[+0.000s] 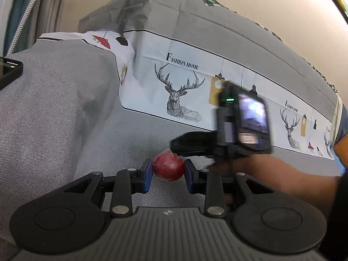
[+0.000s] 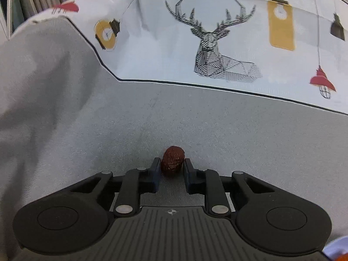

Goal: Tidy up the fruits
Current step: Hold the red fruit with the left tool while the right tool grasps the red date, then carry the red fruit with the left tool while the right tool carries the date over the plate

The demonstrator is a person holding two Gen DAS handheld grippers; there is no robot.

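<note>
In the left wrist view, a dark phone (image 1: 9, 70) is seen at the far left edge, lying on the grey cloth (image 1: 54, 108) well to the left of the left gripper (image 1: 168, 174). Between that gripper's blue pads (image 1: 146, 175) a red fruit wrapped in clear film (image 1: 168, 167) is held; both pads are pressed against its sides, so the jaws are set narrow and closed on it. The fruit is gripped at the fingertips, with its far half showing beyond them. Behind it, a cover printed with a stag and the words "Fashion Home" (image 1: 182, 91) is draped across the background. To the right of the fruit and a little beyond it, the right gripper (image 1: 182, 144) is seen blurred, with its camera screen (image 1: 252, 113) lit and a forearm (image 1: 282, 174) stretched in from the right edge.

In the right wrist view, the grey cloth (image 2: 65, 108) fills the left and the middle, and the stag print (image 2: 217, 47) lies ahead. A small wrinkled brown fruit (image 2: 173, 161) is found between the fingertips of the right gripper (image 2: 171, 169). The jaws are drawn nearly together: the left pad (image 2: 156, 171) is touching the fruit, while whether the right pad is touching it cannot be told. The fruit is resting on the cloth, its top standing beyond the tips.
</note>
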